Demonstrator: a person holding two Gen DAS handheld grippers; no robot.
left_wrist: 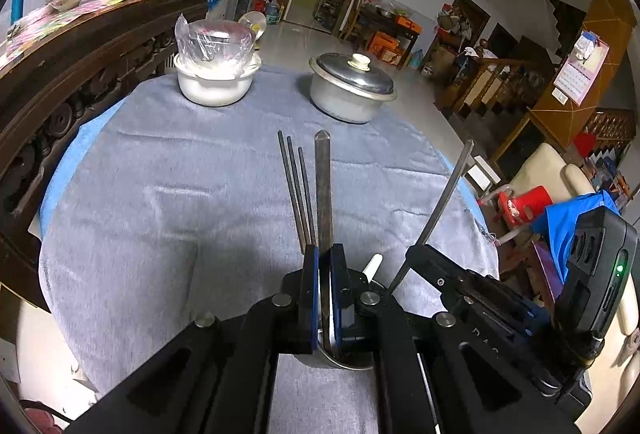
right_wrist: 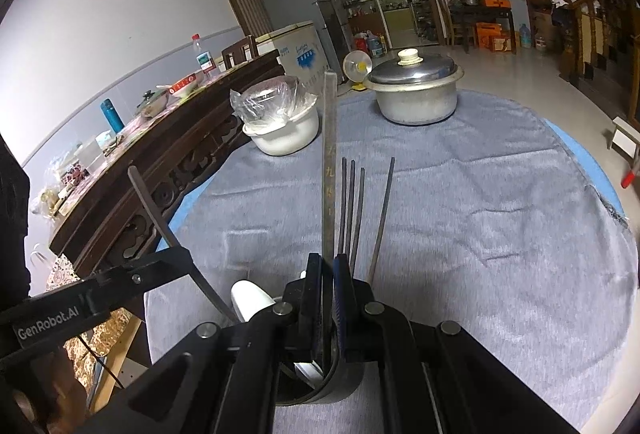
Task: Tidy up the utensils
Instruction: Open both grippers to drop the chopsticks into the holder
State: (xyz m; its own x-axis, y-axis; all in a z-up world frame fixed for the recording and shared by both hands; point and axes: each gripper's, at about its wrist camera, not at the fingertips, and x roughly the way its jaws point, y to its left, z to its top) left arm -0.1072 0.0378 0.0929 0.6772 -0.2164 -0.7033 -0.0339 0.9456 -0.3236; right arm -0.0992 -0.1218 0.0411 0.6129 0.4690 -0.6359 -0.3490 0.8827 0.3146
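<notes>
Utensil handles pinched: left fingers (left_wrist: pixel 323 266) clamp flat handle (left_wrist: pixel 323 185); right fingers (right_wrist: pixel 327 274) clamp another flat handle (right_wrist: pixel 329 153), both over holder (right_wrist: pixel 340 382).

- Right gripper (right_wrist: pixel 327 276) clamped on flat metal handle (right_wrist: pixel 329 169), standing up out of dark utensil holder (right_wrist: pixel 332 386).
- Dark chopsticks (right_wrist: pixel 351 209) upright just right of that handle.
- Left gripper (right_wrist: pixel 176 254) left of handle, pinching second flat utensil (right_wrist: pixel 160 213).
- Lidded metal pot (right_wrist: pixel 416 89) beyond.

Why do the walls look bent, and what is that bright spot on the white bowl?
Left wrist view: fisheye lens curves the room, corners go black, and light glares off the plastic-wrapped white bowl. Right wrist view: same bending; the pot lid shines.
</notes>
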